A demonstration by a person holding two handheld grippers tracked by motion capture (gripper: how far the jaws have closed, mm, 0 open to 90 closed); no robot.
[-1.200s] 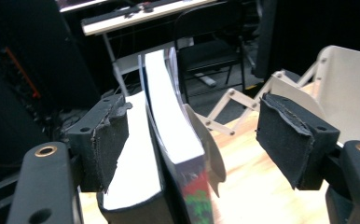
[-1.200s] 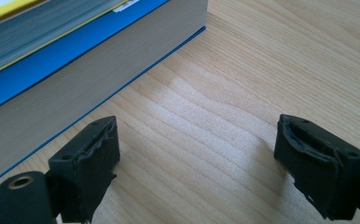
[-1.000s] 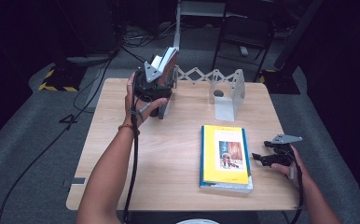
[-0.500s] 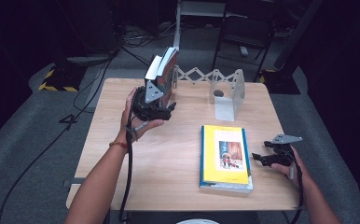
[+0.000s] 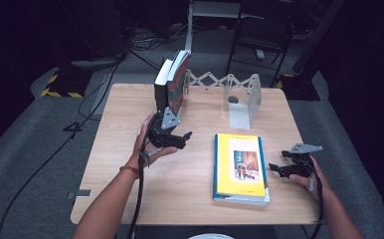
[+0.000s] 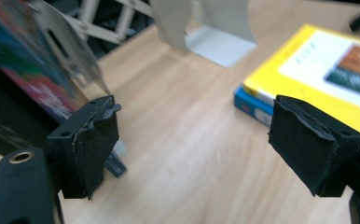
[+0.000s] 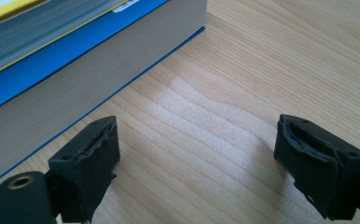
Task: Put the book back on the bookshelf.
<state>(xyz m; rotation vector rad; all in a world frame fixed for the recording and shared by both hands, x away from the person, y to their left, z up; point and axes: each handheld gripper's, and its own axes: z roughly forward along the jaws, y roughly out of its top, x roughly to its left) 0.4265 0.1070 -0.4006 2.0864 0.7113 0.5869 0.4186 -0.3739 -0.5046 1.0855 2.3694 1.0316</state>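
upright books: blurred, cut off left | yellow book: cut off right | blue book: cover hidden

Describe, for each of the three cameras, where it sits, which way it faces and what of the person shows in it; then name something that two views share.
High view: above the person's side of the table, looking forward and down; both forearms, left gripper and right gripper show.
Left gripper view: rides the left gripper, facing the upright books, the bookend and the yellow book; its two open jaws show.
Right gripper view: rides the right gripper, low over the wood, facing the blue book; its open jaws show.
Shared: high and left gripper views both show the yellow book.
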